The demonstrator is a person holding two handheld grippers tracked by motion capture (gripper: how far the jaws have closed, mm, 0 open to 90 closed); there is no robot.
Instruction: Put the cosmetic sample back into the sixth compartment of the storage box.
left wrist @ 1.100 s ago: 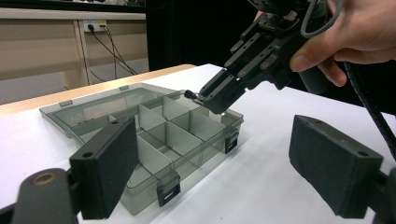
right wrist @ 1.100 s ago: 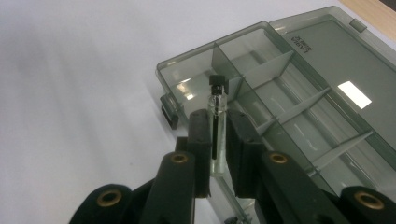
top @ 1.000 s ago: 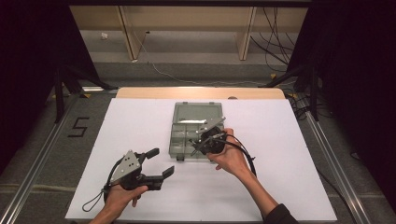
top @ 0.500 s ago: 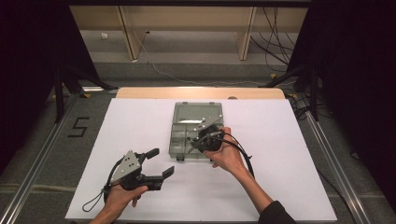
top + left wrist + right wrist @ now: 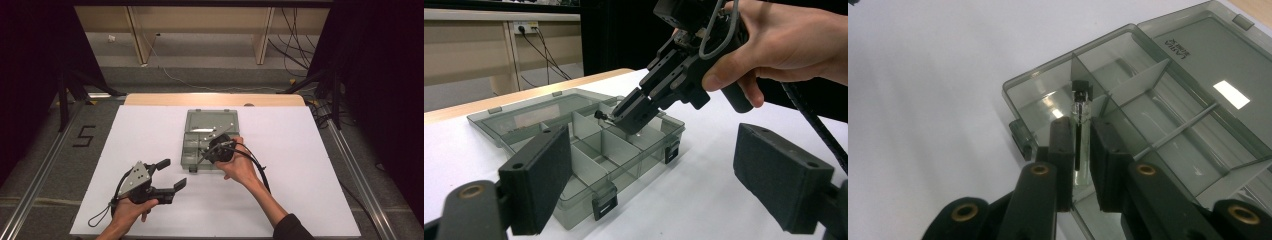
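Plainly, the left gripper sits idle near the front-left corner of the white table, its jaws spread wide and nothing between them; in the left gripper view its two pads frame the scene from well short of the box. It is far from the work, so whatever comes next is likely the other hand's affair.

Moving rightward, the smoky plastic organiser box lies open toward the back-middle of the table, its lid folded flat toward the far edge and its tray split by dividers into compartments.

Over the tray's near right part hangs the right gripper, clamped on a small glass vial with a black cap. The vial's long axis runs straight out along the jaws, cap leading, and points down into the tray near a corner compartment by the latch. In the left gripper view the capped tip sits above the dividers, apparently touching none.

My judgement: the vial is about to be laid in a compartment, and the move turns on aligning its length with that cell so it clears the divider beside it.
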